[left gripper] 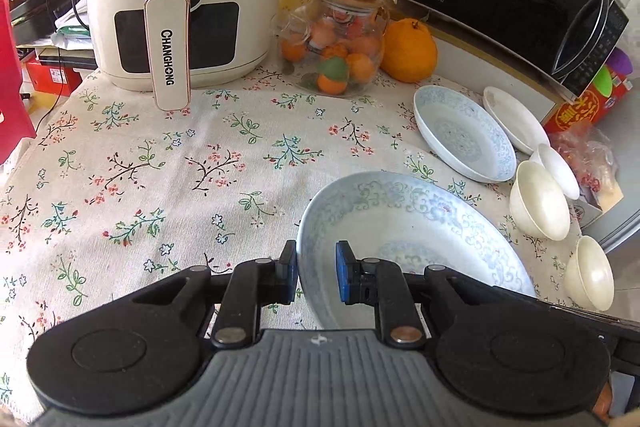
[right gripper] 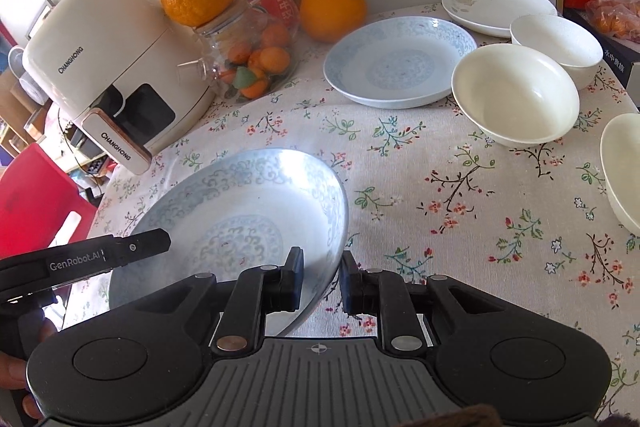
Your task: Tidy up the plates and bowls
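I hold the large blue-patterned plate [right gripper: 240, 211] by opposite rims, the left gripper [left gripper: 316, 273] and right gripper [right gripper: 322, 281] both clamped on it. I'm carrying it; next I stack it on the matching plate [right gripper: 400, 67] ahead.

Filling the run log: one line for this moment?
left tool: shut on blue plate | right tool: shut on blue plate | plate: tilted, off the cloth

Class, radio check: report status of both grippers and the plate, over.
Left gripper and right gripper both shut on large blue-patterned plate, opposite rims, plate tilted. Second blue plate and white bowls ahead; cloth between clear.
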Motion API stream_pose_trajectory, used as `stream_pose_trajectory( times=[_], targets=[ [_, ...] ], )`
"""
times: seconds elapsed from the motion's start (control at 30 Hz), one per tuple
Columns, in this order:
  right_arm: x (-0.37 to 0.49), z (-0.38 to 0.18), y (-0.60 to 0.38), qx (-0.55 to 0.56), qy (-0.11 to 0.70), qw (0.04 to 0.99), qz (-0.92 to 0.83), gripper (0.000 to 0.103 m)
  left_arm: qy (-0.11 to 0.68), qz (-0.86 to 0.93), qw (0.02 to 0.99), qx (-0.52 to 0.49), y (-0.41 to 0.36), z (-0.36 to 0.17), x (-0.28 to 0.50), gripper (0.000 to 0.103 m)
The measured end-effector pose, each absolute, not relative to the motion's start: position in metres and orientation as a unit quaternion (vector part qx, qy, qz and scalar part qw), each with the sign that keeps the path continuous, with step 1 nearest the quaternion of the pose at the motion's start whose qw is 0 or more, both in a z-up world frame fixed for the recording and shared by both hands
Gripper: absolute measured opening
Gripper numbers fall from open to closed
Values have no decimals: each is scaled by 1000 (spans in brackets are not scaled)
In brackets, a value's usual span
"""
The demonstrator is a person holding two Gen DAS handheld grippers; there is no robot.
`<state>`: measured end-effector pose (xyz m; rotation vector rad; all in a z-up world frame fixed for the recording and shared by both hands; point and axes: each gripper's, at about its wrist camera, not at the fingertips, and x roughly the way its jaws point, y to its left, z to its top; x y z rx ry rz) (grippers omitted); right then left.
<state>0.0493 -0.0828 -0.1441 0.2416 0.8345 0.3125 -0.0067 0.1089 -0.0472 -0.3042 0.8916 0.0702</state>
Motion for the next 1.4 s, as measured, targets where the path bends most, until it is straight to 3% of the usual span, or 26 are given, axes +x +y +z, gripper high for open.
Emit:
stream_pose_trajectory(
  times=[1.4],
  targets=[
    [26,-187,-55,30,418,900,118,23,459,83,882,-60,90,-93,-27,17]
  ],
)
